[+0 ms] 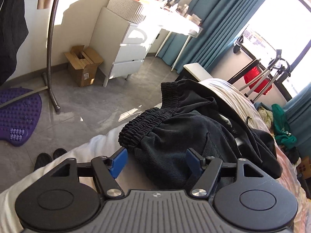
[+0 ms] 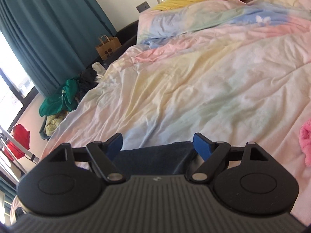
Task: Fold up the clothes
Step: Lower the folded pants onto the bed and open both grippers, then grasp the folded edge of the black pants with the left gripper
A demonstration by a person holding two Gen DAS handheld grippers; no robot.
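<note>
My left gripper (image 1: 155,162) hangs wide open, holding nothing, over crumpled black trousers with a gathered elastic waistband (image 1: 186,128) on the pastel quilted bedspread (image 2: 194,81); my right gripper (image 2: 160,145), equally open, straddles dark blue fabric (image 2: 153,159).

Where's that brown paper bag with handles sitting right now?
In the right wrist view, upper left: the paper bag stands beside the bed, below the teal curtain, beyond the green garment.

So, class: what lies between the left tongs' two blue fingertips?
Dark trousers: the left wrist view shows their fabric filling the gap between the open left tongs, waistband just beyond.
</note>
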